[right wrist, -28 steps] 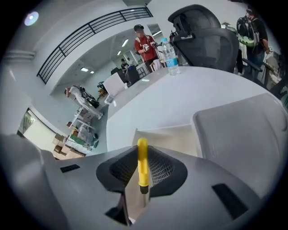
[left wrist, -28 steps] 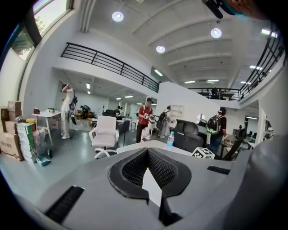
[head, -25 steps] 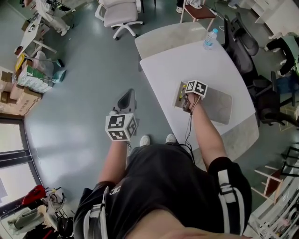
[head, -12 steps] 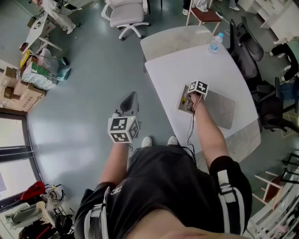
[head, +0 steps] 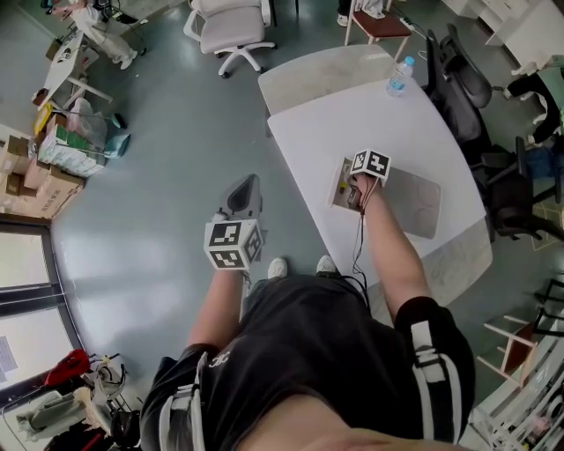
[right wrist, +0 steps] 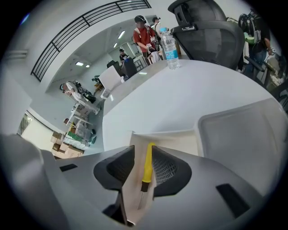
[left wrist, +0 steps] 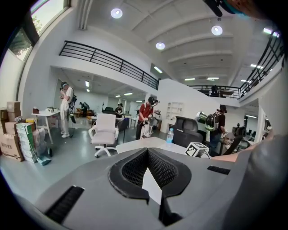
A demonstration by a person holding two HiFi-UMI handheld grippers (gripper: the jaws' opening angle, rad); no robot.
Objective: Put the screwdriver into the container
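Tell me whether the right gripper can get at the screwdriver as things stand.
Probably yes: the right gripper hangs over the screwdriver, jaws apart on either side of its yellow handle, with nothing else between them. It seems to lie in the beige container.

Screwdriver [right wrist: 147, 164]: glossy yellow plastic handle, bare metal shaft. Container [right wrist: 180, 138]: smooth matt beige plastic. Right gripper [right wrist: 142, 155]: matt grey plastic, black ribbed pads [right wrist: 166, 168].

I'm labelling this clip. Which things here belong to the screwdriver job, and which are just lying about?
Job in hand: yellow screwdriver, beige container, right gripper.

Lying about: water bottle, grey tray, white office chair, cardboard boxes.
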